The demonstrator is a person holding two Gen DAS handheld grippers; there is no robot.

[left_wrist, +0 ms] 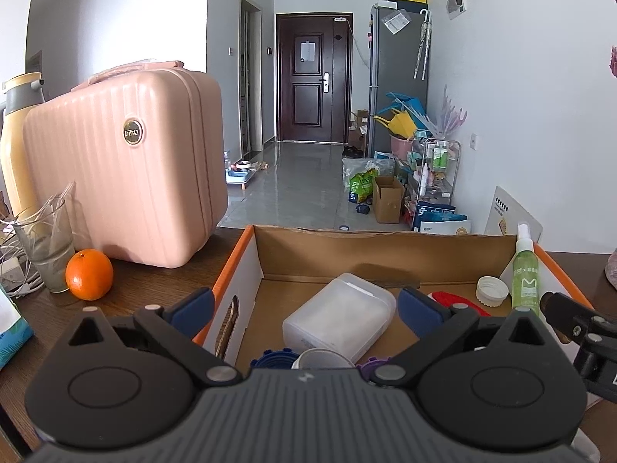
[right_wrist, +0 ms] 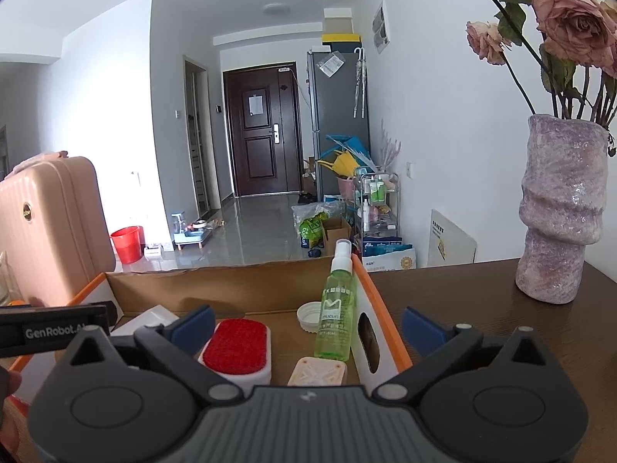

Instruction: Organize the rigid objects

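An orange-rimmed cardboard box [left_wrist: 347, 247] lies open on the dark wooden table. Inside it are a translucent plastic case [left_wrist: 339, 316], a white cap [left_wrist: 492, 290], a green spray bottle [right_wrist: 337, 320] leaning on the right wall, a red-topped brush [right_wrist: 236, 343] and a cream square piece [right_wrist: 318, 372]. A blue cap [left_wrist: 273, 359] and a purple piece [left_wrist: 370, 364] show at the near edge. My left gripper [left_wrist: 304, 305] hangs open over the case, holding nothing. My right gripper [right_wrist: 307, 324] is open and empty, straddling the box's right wall.
A pink hard suitcase [left_wrist: 127, 162] stands left of the box, with an orange [left_wrist: 89, 274], a glass [left_wrist: 50, 247], a yellow flask [left_wrist: 15, 142] and cables beside it. A purple vase [right_wrist: 559, 212] with roses stands at the right. Bare tabletop [right_wrist: 482, 308] lies between vase and box.
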